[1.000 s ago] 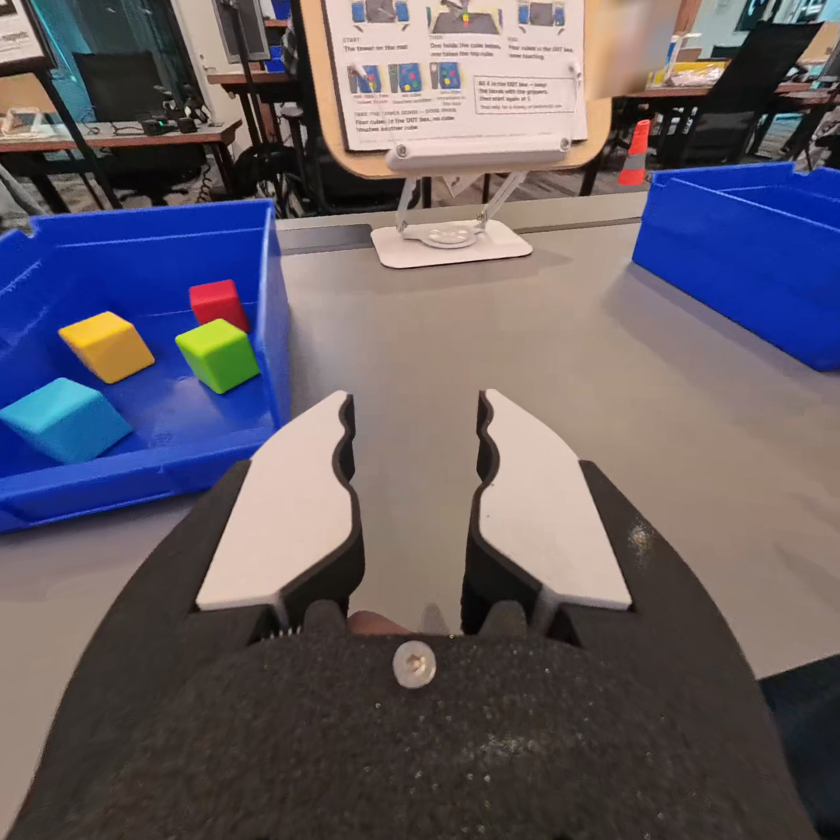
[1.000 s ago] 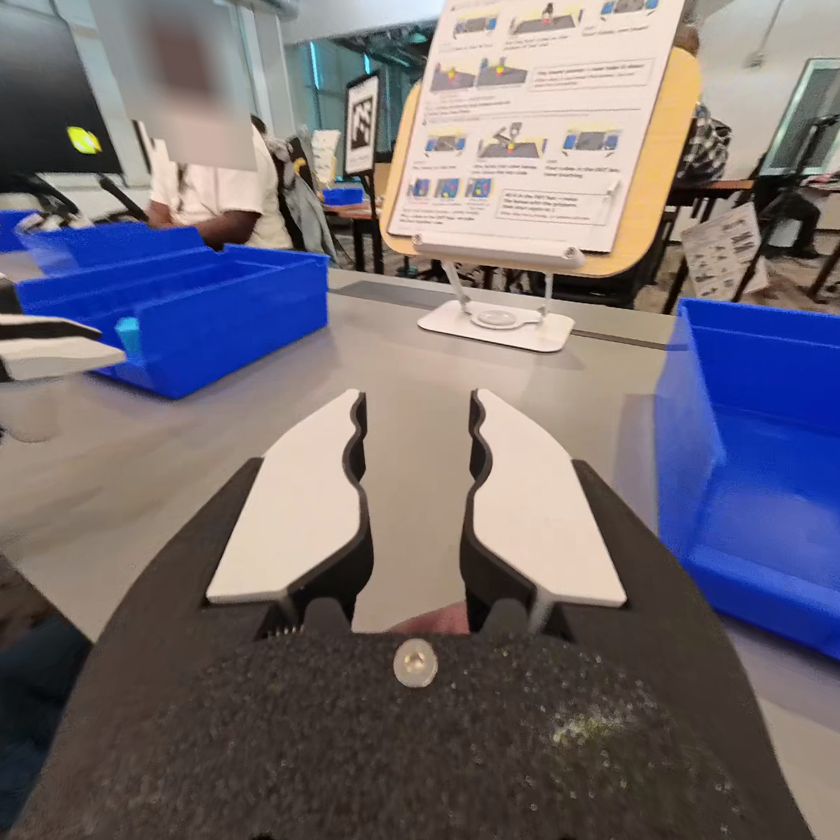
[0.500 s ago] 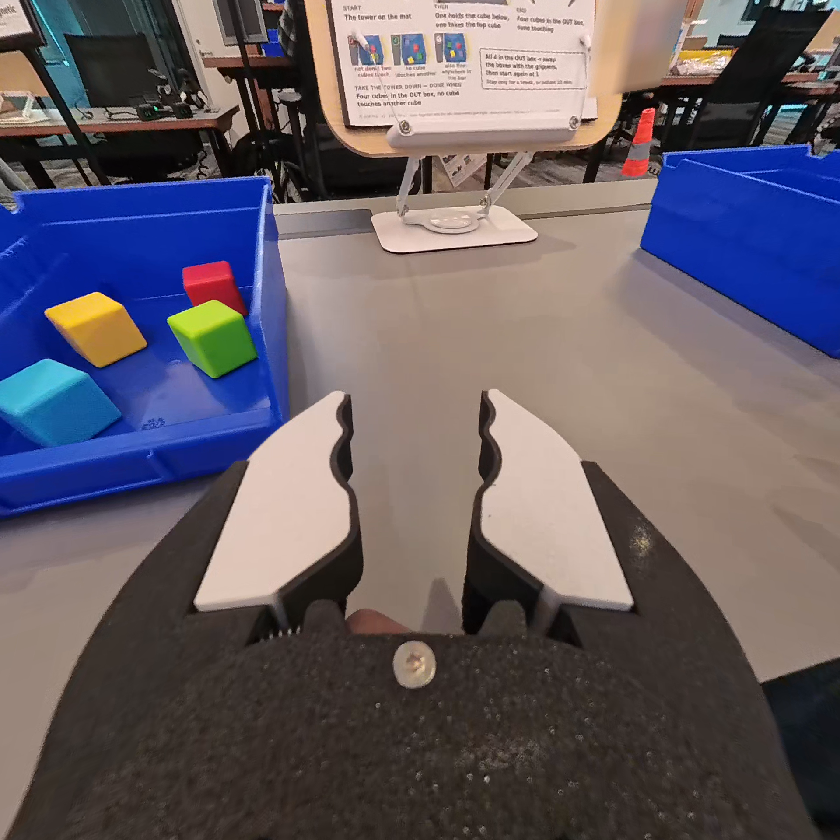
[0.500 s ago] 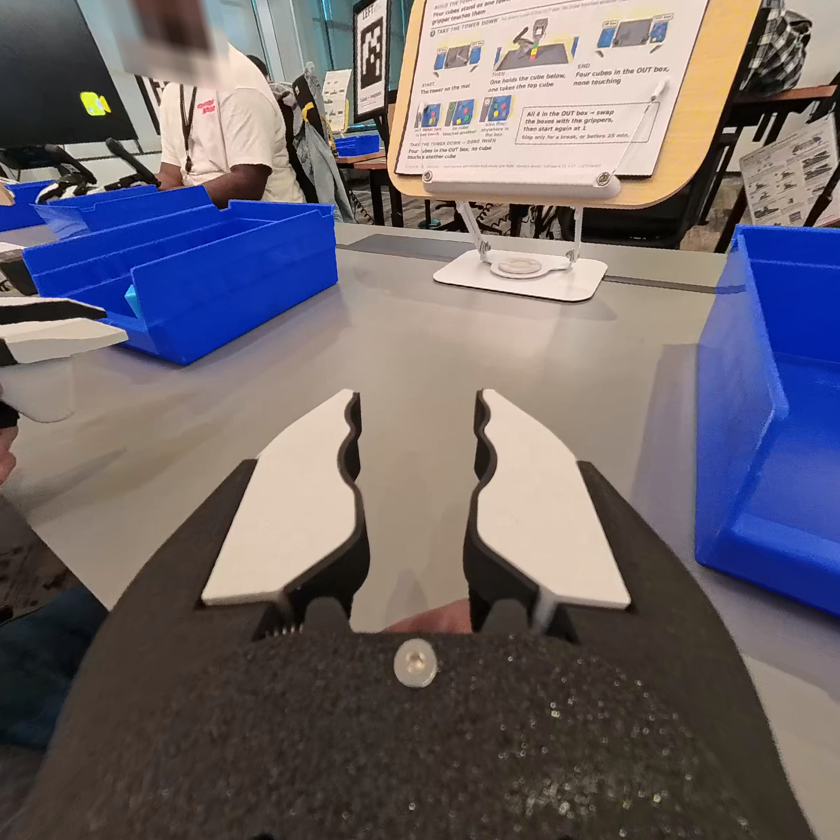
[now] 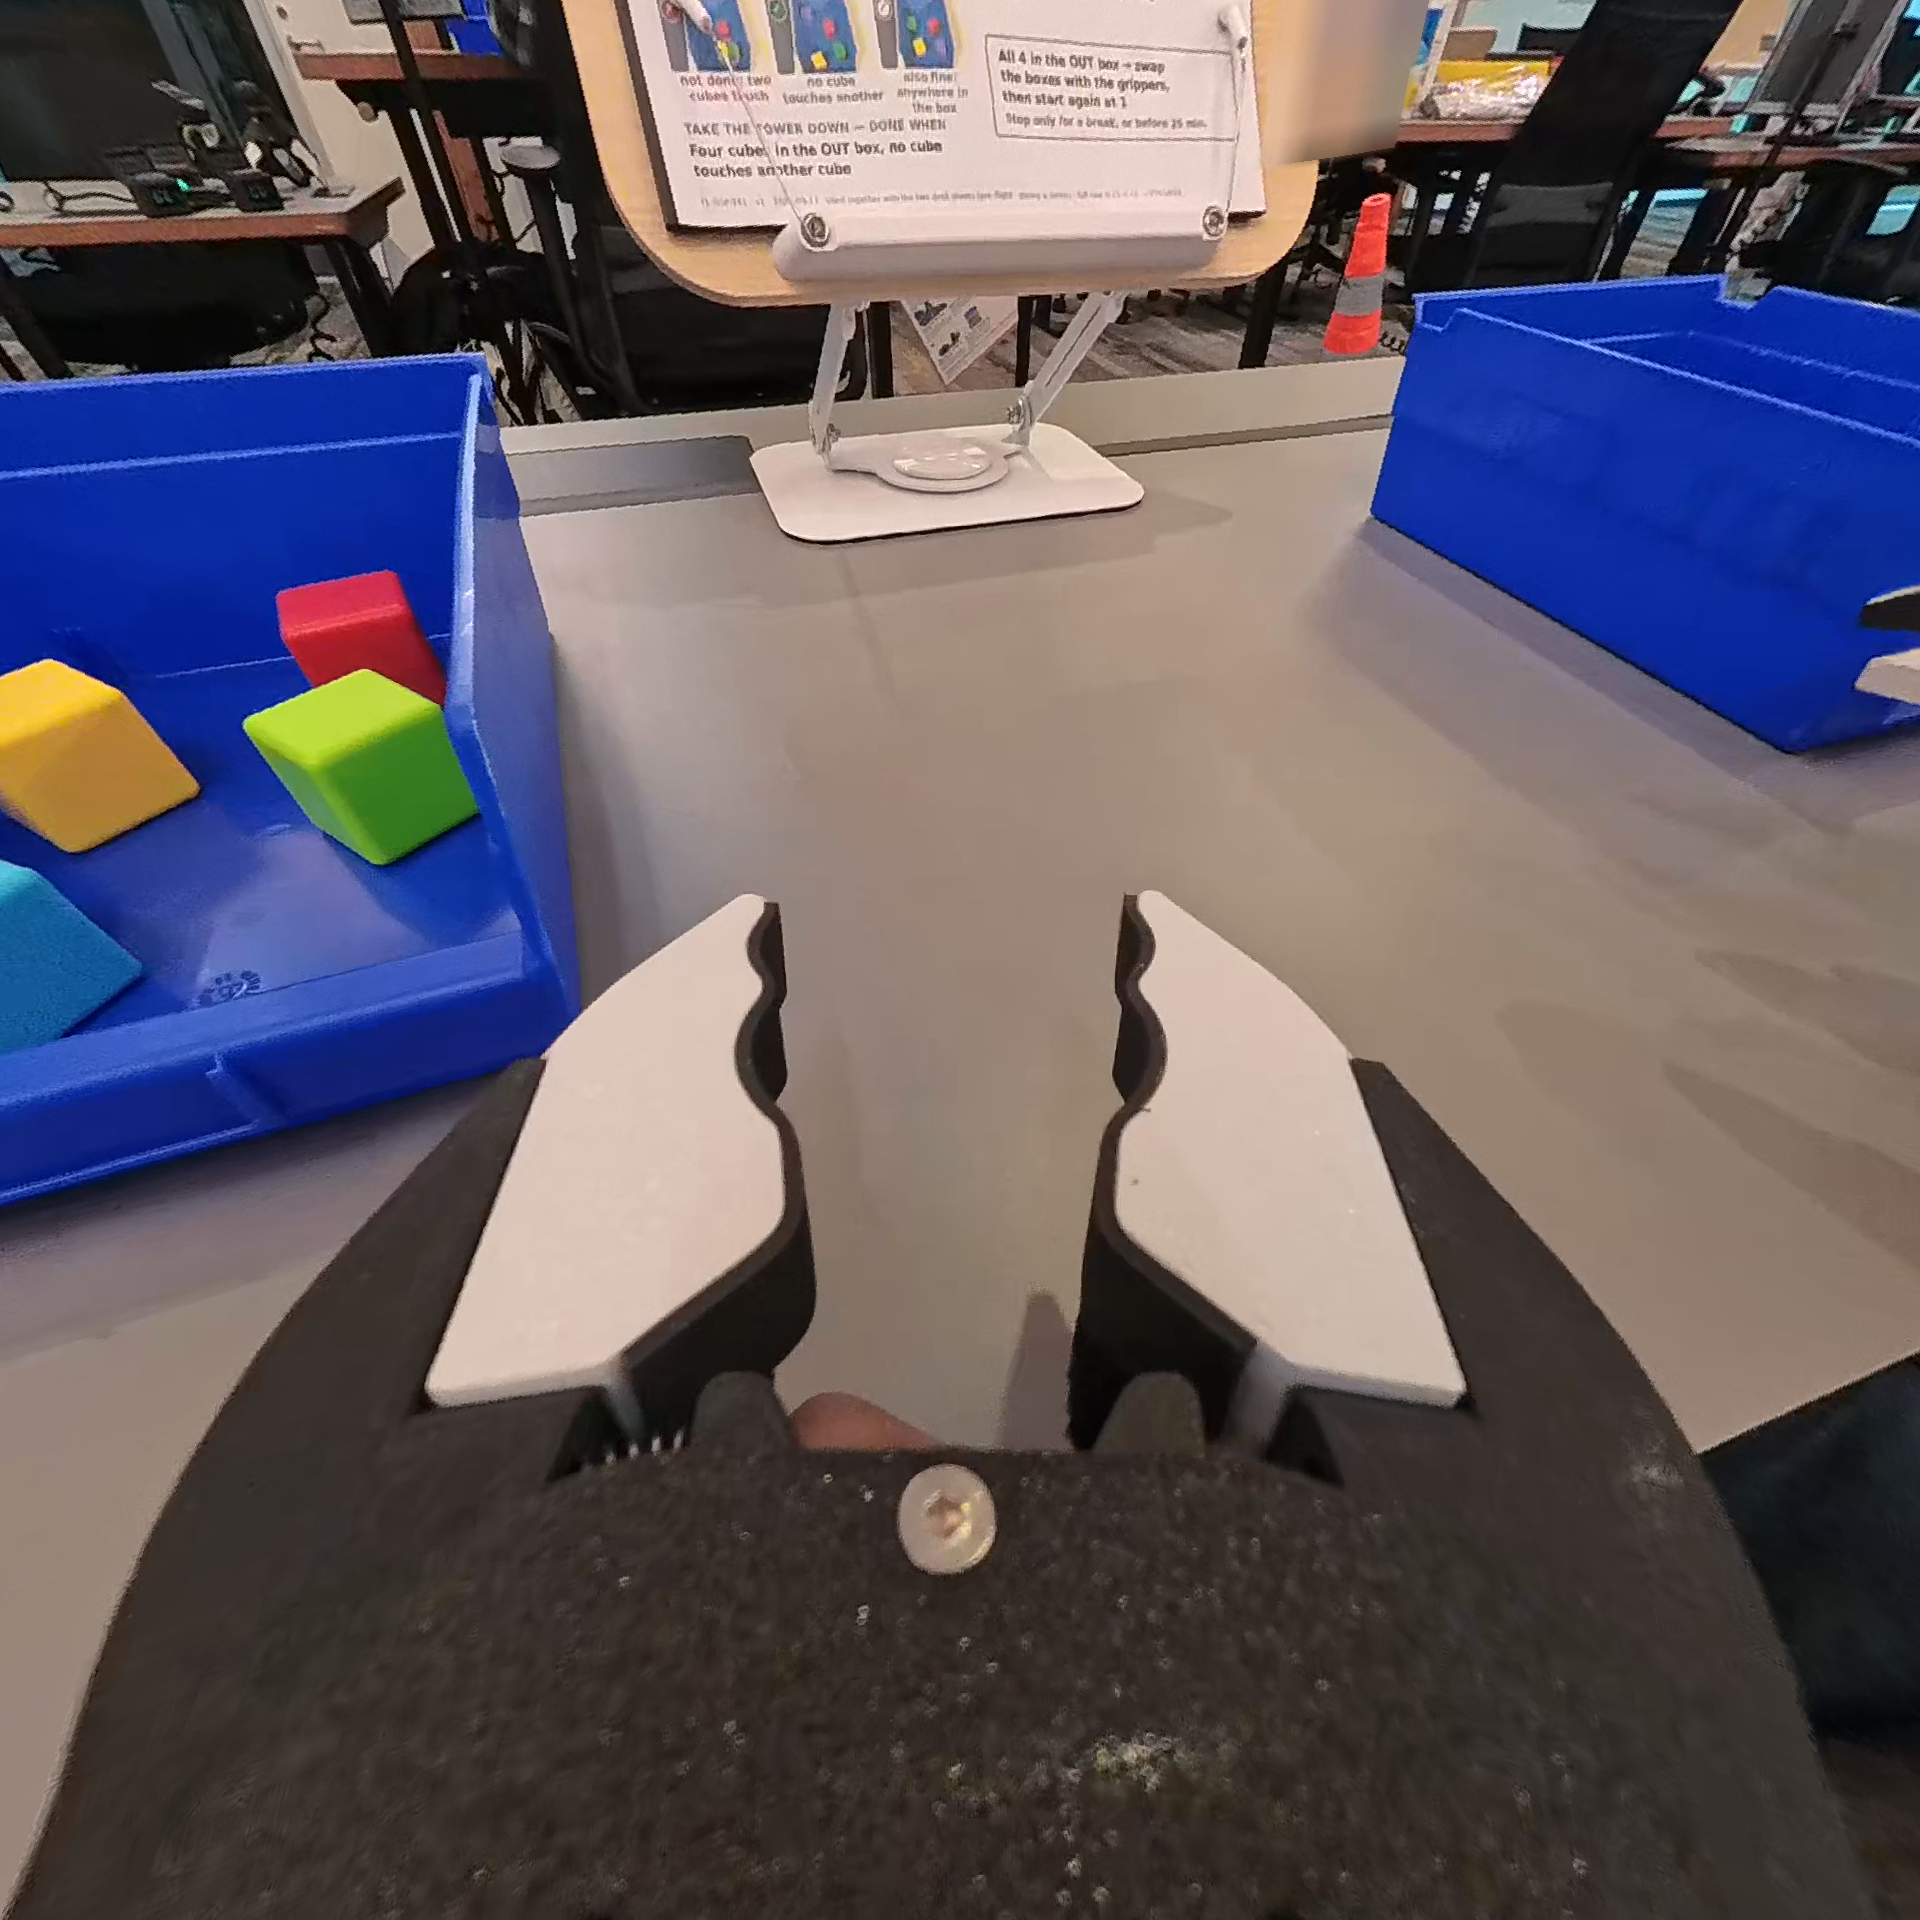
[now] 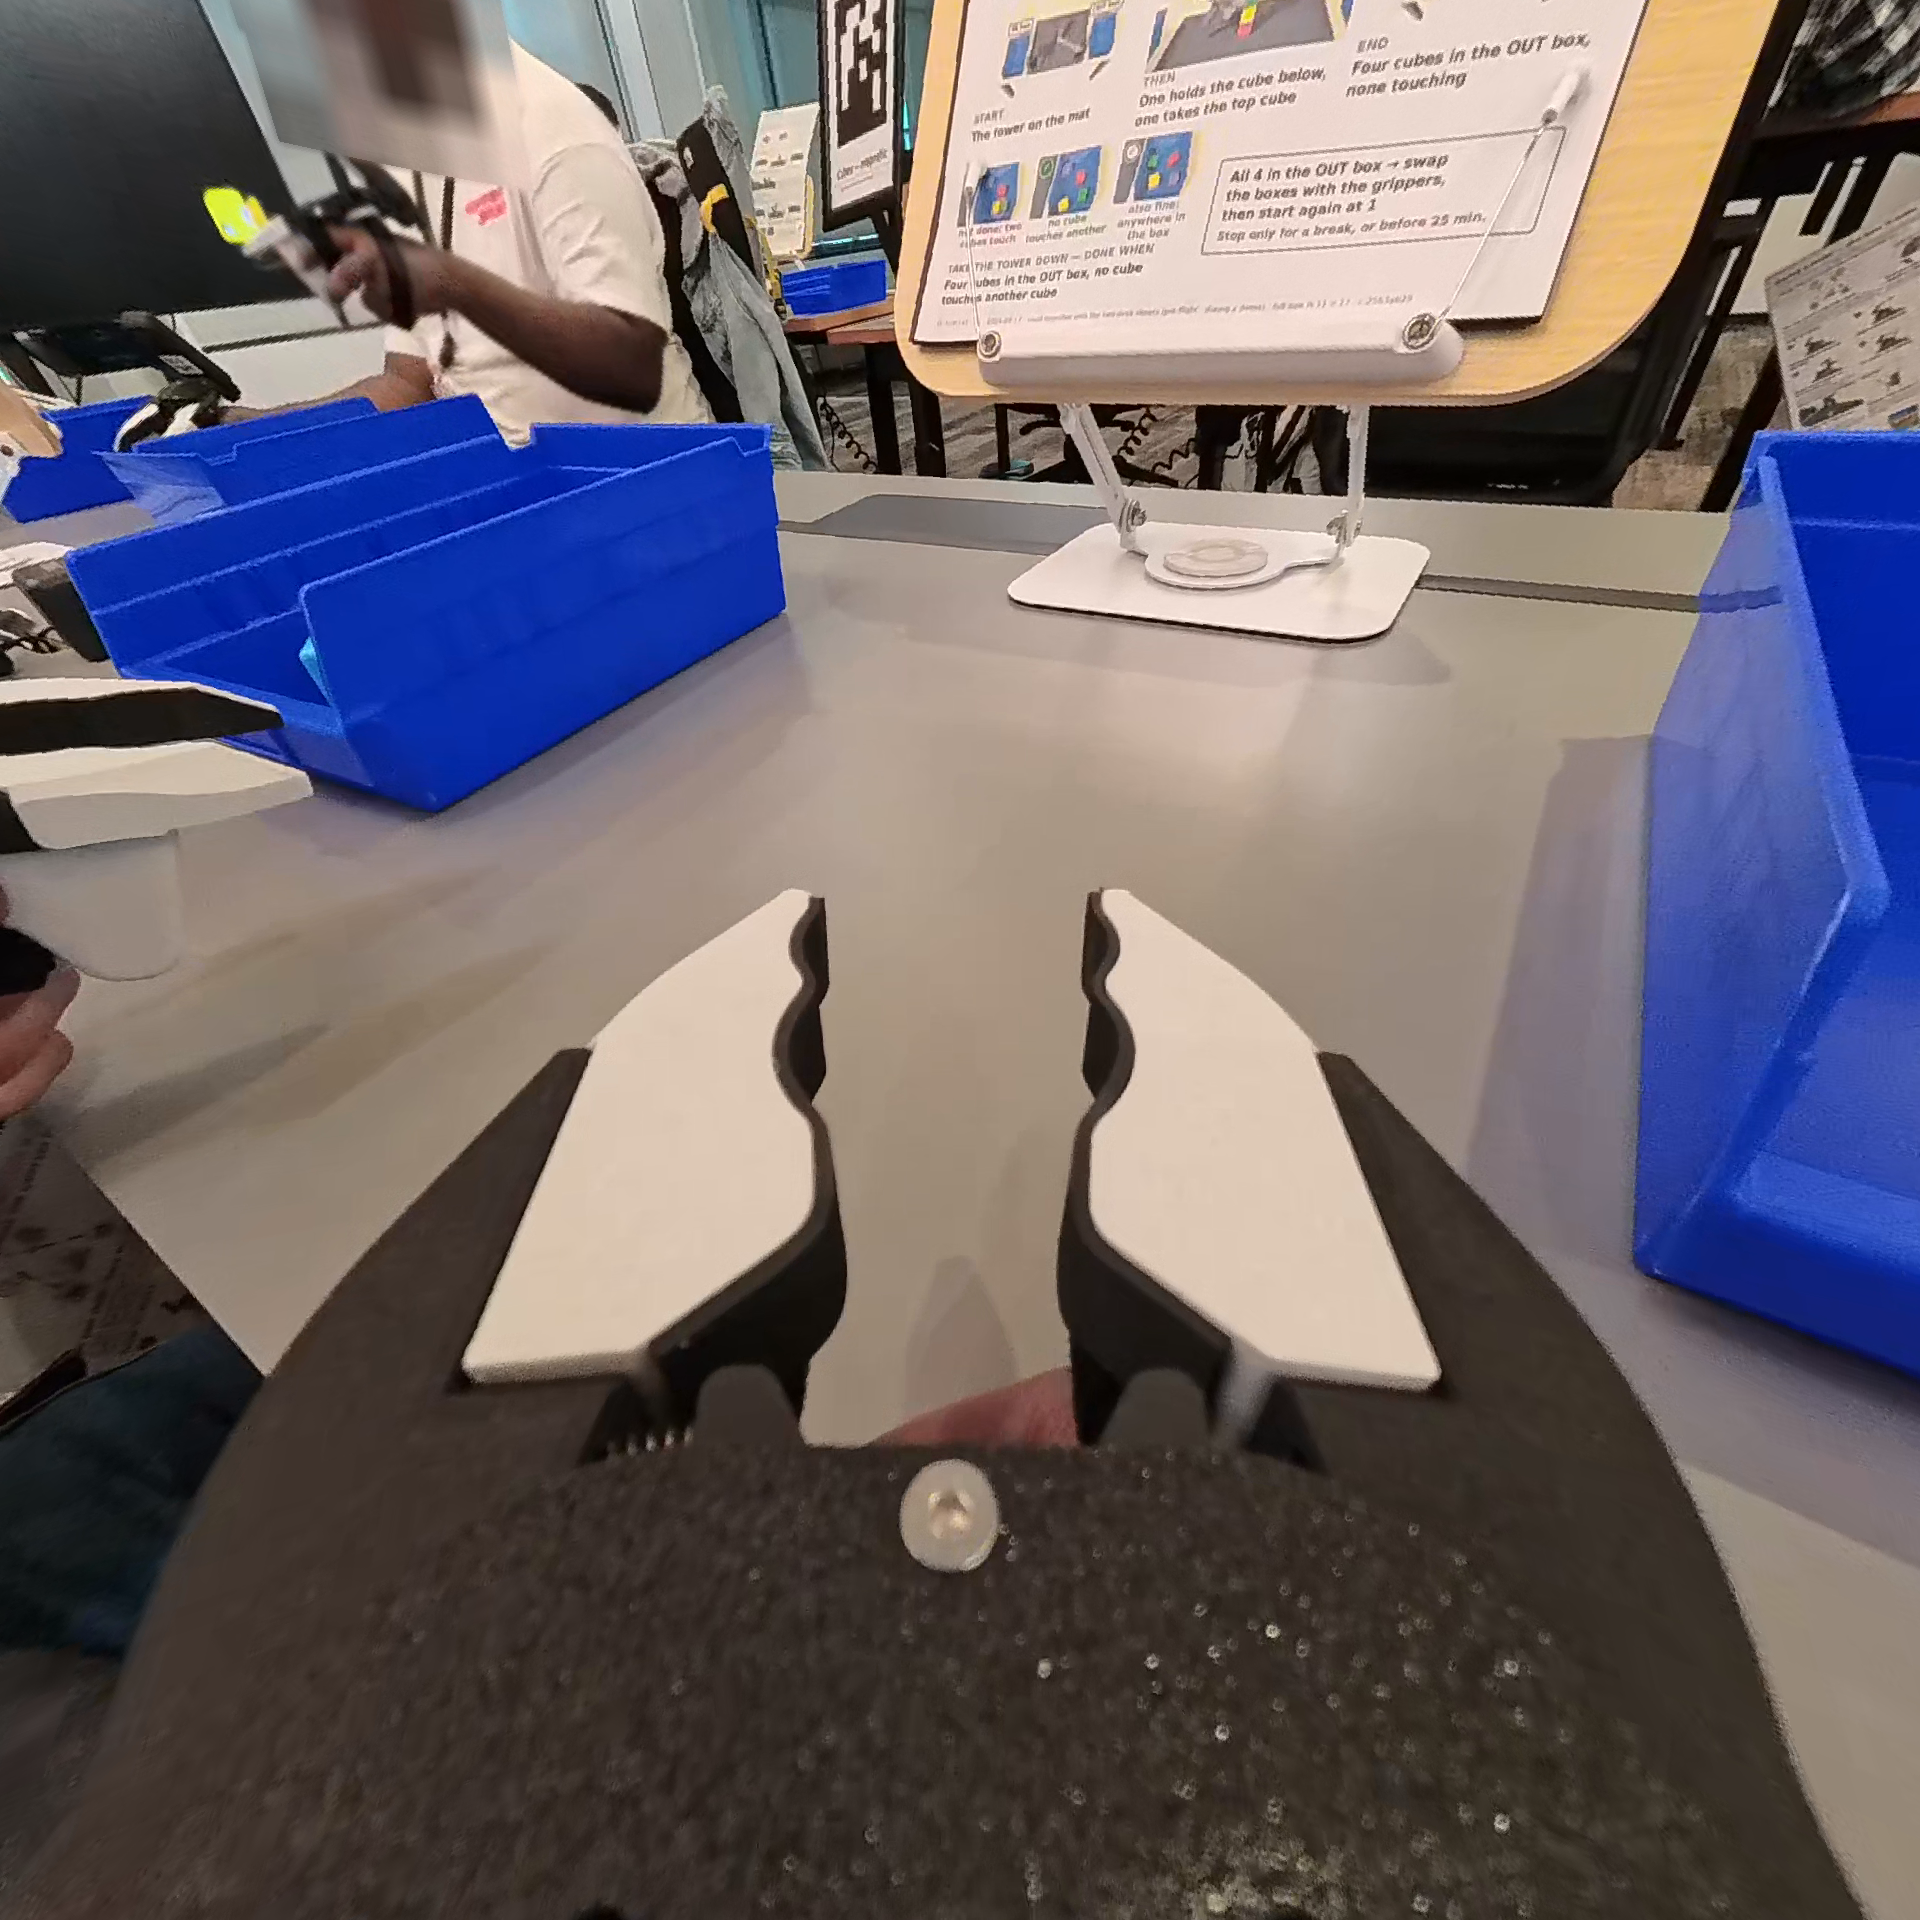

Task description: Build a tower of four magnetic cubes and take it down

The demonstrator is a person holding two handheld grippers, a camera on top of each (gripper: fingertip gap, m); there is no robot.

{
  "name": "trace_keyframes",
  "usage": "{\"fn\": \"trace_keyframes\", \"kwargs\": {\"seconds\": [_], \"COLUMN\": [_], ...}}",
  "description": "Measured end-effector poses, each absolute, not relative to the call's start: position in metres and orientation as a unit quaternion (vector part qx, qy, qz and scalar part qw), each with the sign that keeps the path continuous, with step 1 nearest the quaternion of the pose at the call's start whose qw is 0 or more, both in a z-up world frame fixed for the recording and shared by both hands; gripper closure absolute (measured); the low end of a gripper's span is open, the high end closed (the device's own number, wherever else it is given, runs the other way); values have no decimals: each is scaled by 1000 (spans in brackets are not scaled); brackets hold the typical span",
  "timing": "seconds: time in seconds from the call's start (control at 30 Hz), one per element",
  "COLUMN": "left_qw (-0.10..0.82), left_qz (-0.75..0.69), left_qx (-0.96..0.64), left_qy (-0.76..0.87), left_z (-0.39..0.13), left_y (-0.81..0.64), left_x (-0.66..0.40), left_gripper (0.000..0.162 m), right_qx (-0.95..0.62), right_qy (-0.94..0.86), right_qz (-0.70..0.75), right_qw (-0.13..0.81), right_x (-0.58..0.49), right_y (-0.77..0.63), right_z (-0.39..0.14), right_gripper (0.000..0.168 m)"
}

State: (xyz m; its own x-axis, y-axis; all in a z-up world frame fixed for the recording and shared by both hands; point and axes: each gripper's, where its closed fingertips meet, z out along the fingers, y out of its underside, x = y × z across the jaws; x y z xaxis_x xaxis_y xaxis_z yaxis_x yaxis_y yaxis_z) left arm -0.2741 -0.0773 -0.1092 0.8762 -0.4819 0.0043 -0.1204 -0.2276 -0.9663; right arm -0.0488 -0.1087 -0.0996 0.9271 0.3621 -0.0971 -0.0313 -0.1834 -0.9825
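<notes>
Four cubes lie apart in the blue bin [image 5: 520, 727] at the left of the left wrist view: red [image 5: 353, 629], green [image 5: 364, 758], yellow [image 5: 78, 753] and light blue [image 5: 47, 956]. My left gripper [image 5: 948, 914] is open and empty, over the grey table just right of that bin's front corner. My right gripper [image 6: 956, 904] is open and empty over the table's middle. In the right wrist view the left gripper's fingers [image 6: 145, 758] show at the left edge, in front of the same bin [image 6: 540, 623]. The right gripper's fingertip [image 5: 1891, 665] shows at the left wrist view's right edge.
A second blue bin [image 5: 1662, 488] stands at the right, empty as far as seen; it also shows in the right wrist view [image 6: 1787, 935]. An instruction board on a white stand [image 5: 945, 478] is at the table's back. A person in a white shirt [image 6: 540, 260] sits behind.
Both grippers have moved forward and tipped down over the table. The left bin and cubes look nearer, and the right gripper's tip has come into the left wrist view.
</notes>
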Motion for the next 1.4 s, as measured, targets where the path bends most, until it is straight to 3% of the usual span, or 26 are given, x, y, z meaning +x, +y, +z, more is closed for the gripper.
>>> {"fn": "trace_keyframes", "kwargs": {"seconds": [0.2,0.33,0.53,0.77,1.17,1.4], "left_qw": [588,589,490,377,145,97], "left_qz": [-157,-147,-123,19,22,34], "left_qx": [-770,-769,-820,-864,-863,-854], "left_qy": [190,200,269,333,484,510], "left_z": [-105,-76,-72,-98,-132,-166], "left_y": [-78,-84,-78,-3,94,112], "left_x": [-278,-297,-356,-408,-390,-390], "left_gripper": [102,101,99,95,99,100], "right_qx": [-752,-750,-747,-749,-754,-759], "right_qy": [-112,-115,-124,-139,-148,-158], "right_qz": [156,162,171,199,200,193], "right_qw": [631,631,630,617,608,602], "right_x": [-49,-51,-55,-67,-68,-71], "right_y": [-109,-110,-111,-111,-112,-113], "right_z": [-97,-94,-91,-93,-96,-100], "right_gripper": [121,121,122,121,121,122]}}
